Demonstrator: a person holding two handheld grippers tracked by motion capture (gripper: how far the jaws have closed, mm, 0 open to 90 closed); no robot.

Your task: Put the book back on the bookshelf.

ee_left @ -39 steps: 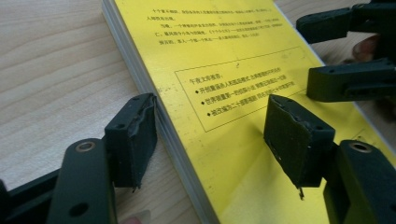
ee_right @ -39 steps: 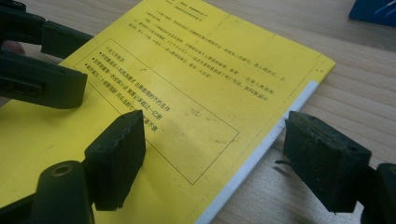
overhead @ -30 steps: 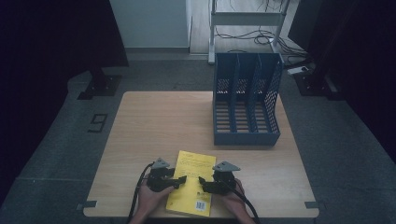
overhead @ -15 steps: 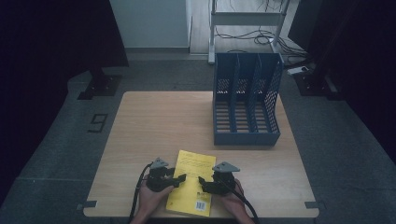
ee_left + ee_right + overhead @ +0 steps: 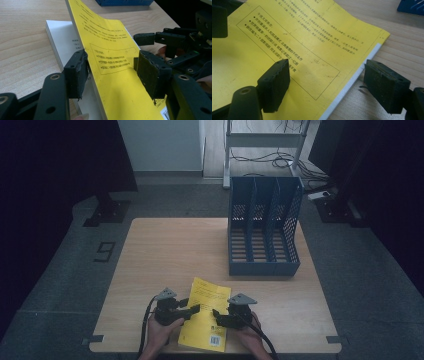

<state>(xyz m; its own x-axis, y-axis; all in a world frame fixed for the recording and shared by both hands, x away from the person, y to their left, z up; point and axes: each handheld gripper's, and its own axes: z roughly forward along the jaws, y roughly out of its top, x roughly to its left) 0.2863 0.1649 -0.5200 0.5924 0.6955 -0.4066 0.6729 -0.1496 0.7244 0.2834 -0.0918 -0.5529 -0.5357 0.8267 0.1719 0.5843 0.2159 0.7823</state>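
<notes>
The thin yellow soft-covered paper booklet [image 5: 206,315] lies flat on the pale wooden bench [image 5: 165,250], at the edge nearest the person and well apart from the blue perforated plastic three-slot file rack [image 5: 263,232], which stands at the far right of the same bench; the booklet's long axis runs from that near edge away towards the rack, leaning slightly to the right.

The left hand-held gripper [image 5: 110,72] sits at the booklet's left long edge, on the side away from the rack; its jaws have just been closing, and in the left gripper view the yellow cover and its left long edge rise between them, one pad under the cover against the white pages [image 5: 58,40], the other above the printed face; a gap shows on the upper side, so the jaws read as wide and not yet pinching.

The right hand-held gripper [image 5: 329,82] straddles the booklet's right long edge, the side nearer the rack; one pad hovers over the yellow cover, the other over bare bench just beyond the white page edge; the jaws stand wide apart with nothing gripped.

Both hands are equally near, one at each long edge; the coming move likely turns on the left one, since the cover already stands inside its jaws, and closing there would take the booklet by its left long edge.
</notes>
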